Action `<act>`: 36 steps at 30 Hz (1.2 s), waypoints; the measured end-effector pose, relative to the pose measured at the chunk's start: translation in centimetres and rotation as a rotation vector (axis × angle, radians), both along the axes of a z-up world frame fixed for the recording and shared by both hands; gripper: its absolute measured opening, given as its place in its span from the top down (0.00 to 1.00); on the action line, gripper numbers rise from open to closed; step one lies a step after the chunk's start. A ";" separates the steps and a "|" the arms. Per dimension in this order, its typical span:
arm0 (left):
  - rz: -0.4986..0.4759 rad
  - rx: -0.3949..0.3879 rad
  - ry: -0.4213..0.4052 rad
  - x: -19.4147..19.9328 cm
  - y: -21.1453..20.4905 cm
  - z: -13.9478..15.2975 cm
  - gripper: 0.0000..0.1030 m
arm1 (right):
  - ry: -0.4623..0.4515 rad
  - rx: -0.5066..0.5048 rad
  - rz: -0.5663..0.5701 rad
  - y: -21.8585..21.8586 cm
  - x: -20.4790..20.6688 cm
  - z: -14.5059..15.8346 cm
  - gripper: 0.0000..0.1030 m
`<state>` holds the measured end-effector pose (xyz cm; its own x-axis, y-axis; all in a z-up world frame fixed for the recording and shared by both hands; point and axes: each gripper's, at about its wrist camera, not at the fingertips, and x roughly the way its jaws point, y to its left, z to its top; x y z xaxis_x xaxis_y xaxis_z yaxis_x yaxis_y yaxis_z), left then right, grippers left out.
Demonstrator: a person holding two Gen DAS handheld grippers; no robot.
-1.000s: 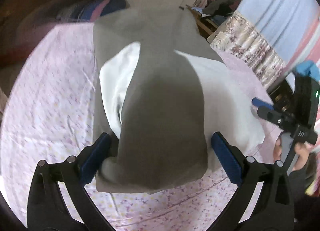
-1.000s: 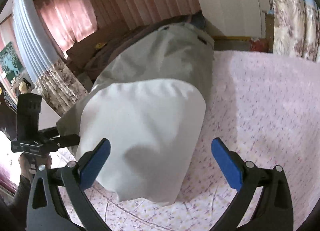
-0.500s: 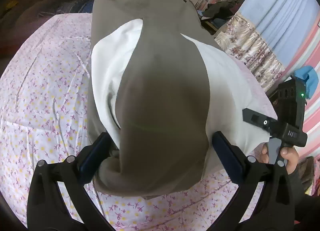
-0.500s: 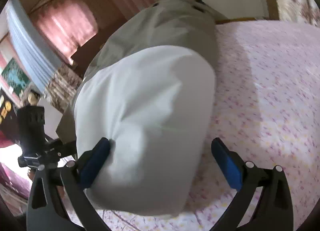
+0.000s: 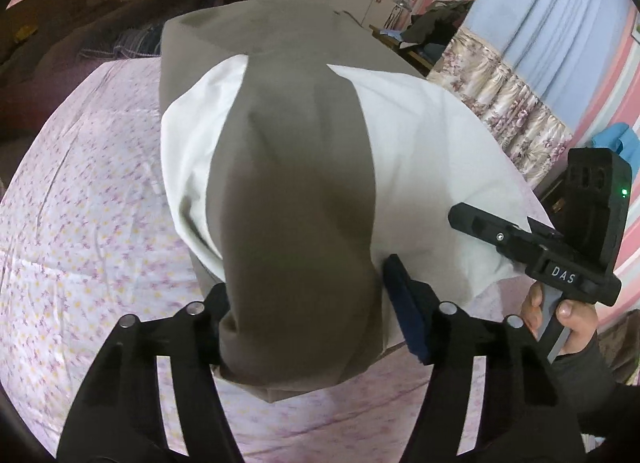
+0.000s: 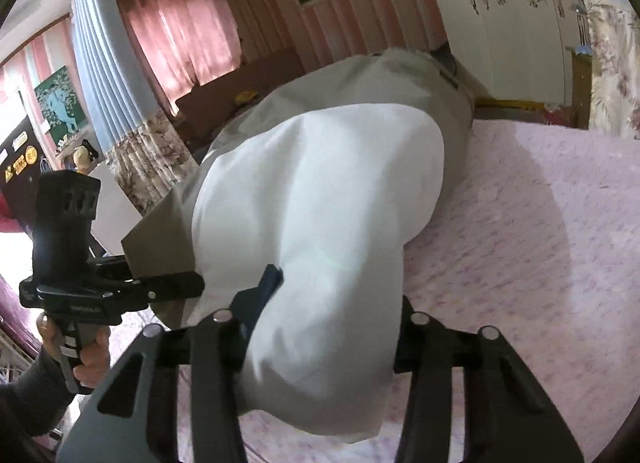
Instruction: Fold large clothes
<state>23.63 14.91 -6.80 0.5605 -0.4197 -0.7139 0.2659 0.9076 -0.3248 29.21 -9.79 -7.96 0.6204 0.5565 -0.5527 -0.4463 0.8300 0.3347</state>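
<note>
1. garment [image 5: 296,191]: large grey-brown piece with a white lining [image 6: 320,223], lying lengthwise on the bed [image 5: 80,223]; its near end is lifted off the floral sheet.
2. left claw [image 5: 304,311]: jaws narrowed onto the grey near edge, fabric bunched between them; appears clamped on the garment.
3. right claw [image 6: 328,327]: jaws drawn in around the white near corner; likewise appears clamped.
4. progress, as judged: a grey strip already lies turned over the white lining, suggesting one lengthwise fold is made. the near hem is only gripped, not yet carried toward the far end.
5. remaining: the crosswise folds and final flattening.
</note>
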 end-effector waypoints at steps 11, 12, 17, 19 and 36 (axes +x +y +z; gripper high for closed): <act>-0.153 0.027 -0.082 -5.9 -15.2 2.2 0.46 | -0.035 -0.046 -0.137 -13.8 -8.4 1.3 0.61; -0.168 0.031 -0.090 -6.5 -16.4 2.3 0.45 | -0.034 -0.060 -0.145 -14.6 -9.1 1.3 0.61; -0.122 0.116 -0.145 -9.3 -18.8 1.4 0.05 | -0.027 -0.207 -0.145 -16.2 -11.5 -0.4 0.54; -0.094 0.149 -0.149 -10.0 -18.3 0.7 0.03 | -0.055 -0.220 -0.166 -17.2 -12.4 -0.8 0.46; 0.100 0.199 -0.306 -14.4 -12.9 3.1 0.03 | -0.220 -0.259 -0.346 -16.3 -18.0 3.3 0.02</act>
<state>9.20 1.97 -3.72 0.7914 -0.2225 -0.5694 0.2305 0.9713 -0.0593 11.16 -26.08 -4.61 0.8624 0.1581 -0.4809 -0.1659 0.9858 0.0265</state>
